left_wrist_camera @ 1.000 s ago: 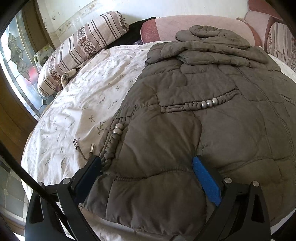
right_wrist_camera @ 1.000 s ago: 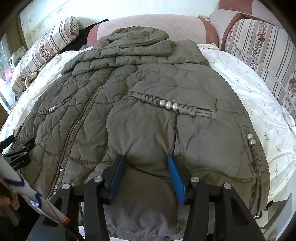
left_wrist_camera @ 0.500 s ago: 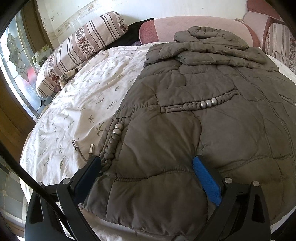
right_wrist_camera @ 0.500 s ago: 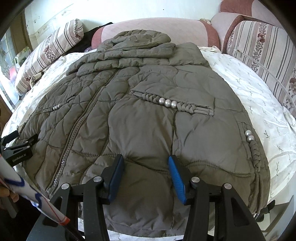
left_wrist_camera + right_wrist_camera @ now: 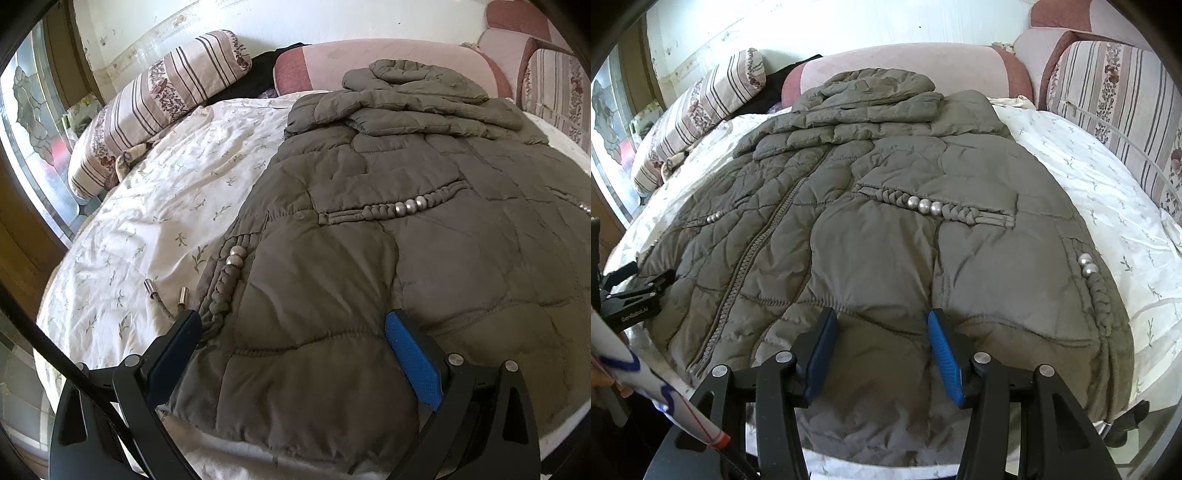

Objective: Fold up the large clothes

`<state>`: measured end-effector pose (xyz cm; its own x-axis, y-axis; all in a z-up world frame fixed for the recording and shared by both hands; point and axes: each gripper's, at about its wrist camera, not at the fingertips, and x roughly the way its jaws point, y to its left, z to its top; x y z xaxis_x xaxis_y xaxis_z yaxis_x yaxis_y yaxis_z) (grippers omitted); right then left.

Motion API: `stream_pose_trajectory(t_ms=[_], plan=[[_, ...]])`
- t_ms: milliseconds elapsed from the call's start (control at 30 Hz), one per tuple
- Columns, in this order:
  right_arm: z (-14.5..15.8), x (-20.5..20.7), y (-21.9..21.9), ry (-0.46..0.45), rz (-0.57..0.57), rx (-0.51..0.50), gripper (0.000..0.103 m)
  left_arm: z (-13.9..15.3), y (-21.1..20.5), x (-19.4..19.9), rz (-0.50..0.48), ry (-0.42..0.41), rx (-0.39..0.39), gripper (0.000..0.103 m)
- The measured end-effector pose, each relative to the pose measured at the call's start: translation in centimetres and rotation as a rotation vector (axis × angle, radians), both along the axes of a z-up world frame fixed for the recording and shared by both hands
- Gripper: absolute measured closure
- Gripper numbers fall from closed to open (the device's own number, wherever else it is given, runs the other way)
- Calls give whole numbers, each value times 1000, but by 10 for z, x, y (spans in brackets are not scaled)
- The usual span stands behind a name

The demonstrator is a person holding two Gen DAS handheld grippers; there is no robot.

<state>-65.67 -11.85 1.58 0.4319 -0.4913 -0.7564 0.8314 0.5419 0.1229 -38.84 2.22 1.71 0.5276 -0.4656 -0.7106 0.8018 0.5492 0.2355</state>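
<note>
A large olive-grey quilted coat (image 5: 424, 236) lies spread flat on the bed, hem nearest me, hood and sleeves folded at the far end. It fills the right wrist view (image 5: 886, 229) with its zip running down the left half. My left gripper (image 5: 295, 332) is open, low over the hem's left corner, fingers apart with coat between them. My right gripper (image 5: 882, 332) is open over the hem right of the zip. The left gripper also shows at the left edge of the right wrist view (image 5: 639, 291).
The bed has a white leaf-print sheet (image 5: 155, 206). Striped bolsters (image 5: 155, 99) lie at the far left, a pink headboard cushion (image 5: 905, 66) at the back, striped cushions (image 5: 1115, 110) at the right. Two metal-tipped drawcords (image 5: 166, 299) lie on the sheet by the left finger.
Both grippers have drawn back slightly toward the hem, so more of the coat's near edge shows. Both stay open and the coat has not moved.
</note>
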Motion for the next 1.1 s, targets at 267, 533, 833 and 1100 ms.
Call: stream_pose_trajectory(t_ms=[267,533,833,1100], plan=[[20,-56,-5,-121,-117,-7,45,23,52,26,78,79,-136,4],[19,-133,-37,-265,-385,47,39,23,93,80,154,377,-304,23],[11,-182,-53,-370,-514,109,39,22,79,77,104,429,-345,36],[-4,-189,-59,-414,-521,190,38,4,64,79,107,473,-274,36]])
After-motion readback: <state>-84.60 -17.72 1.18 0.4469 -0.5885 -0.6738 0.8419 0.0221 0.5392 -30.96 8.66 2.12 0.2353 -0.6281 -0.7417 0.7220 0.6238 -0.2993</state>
